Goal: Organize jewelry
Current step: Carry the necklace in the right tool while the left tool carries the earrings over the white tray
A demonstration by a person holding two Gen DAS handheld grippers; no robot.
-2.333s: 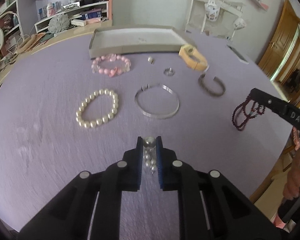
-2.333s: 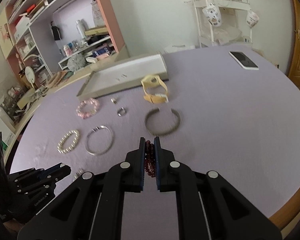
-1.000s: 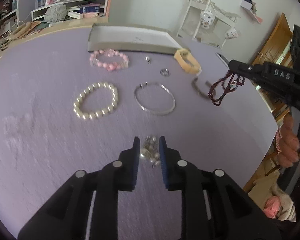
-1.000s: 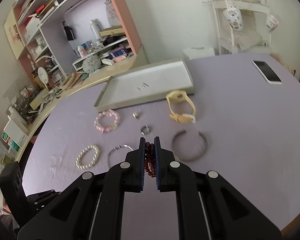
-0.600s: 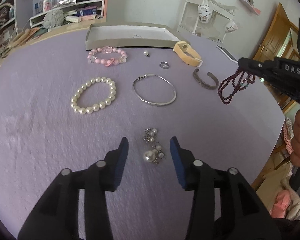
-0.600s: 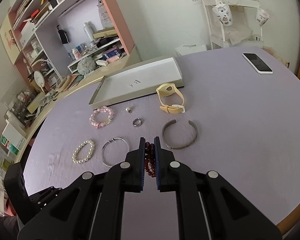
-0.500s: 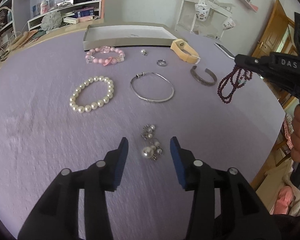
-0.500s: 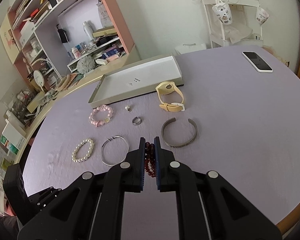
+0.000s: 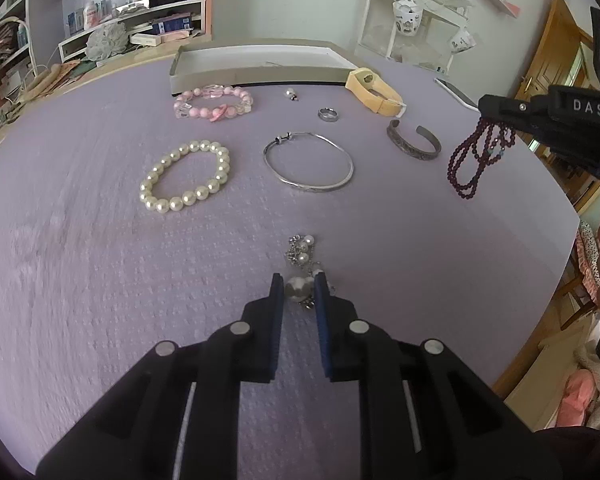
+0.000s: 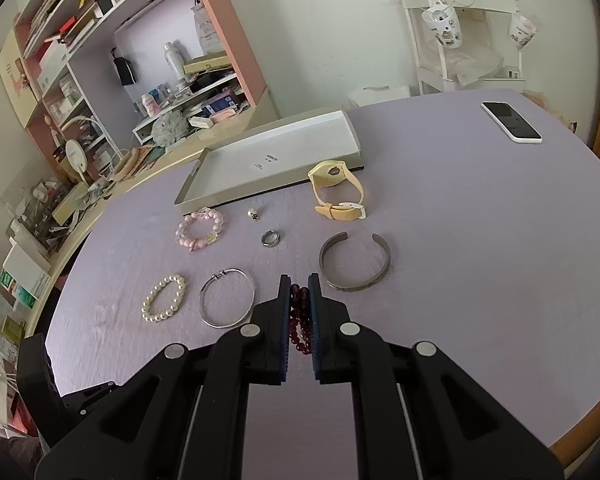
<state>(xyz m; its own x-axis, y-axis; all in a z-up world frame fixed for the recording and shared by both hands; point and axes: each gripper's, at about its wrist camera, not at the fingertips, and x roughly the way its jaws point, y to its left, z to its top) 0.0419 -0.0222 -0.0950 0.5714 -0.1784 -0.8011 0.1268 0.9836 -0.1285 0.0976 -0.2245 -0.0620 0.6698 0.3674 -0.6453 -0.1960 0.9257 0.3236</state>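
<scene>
My left gripper [image 9: 299,284] has closed its jaws around the big pearl of a pearl-and-chain piece [image 9: 300,258] lying on the lilac tablecloth. My right gripper [image 10: 299,286] is shut on a dark red bead bracelet [image 10: 299,320] and holds it in the air; it hangs at the right in the left wrist view [image 9: 476,158]. On the cloth lie a white pearl bracelet [image 9: 186,180], a silver bangle [image 9: 309,162], a pink bead bracelet [image 9: 214,102], a ring [image 9: 327,114], a grey cuff [image 9: 414,146], a small charm [image 9: 291,94] and a cream watch [image 9: 374,90]. An open shallow box [image 10: 276,158] stands behind them.
A phone [image 10: 511,122] lies at the far right of the round table. Cluttered shelves [image 10: 100,80] stand behind the table's left edge and a white rack [image 10: 468,20] at the back. The table edge [image 9: 548,312] runs close on the right.
My left gripper had let the pearl piece down and opened wide; now it has moved forward and closed around the big pearl. My right gripper lifted the red beads and holds them aloft.
</scene>
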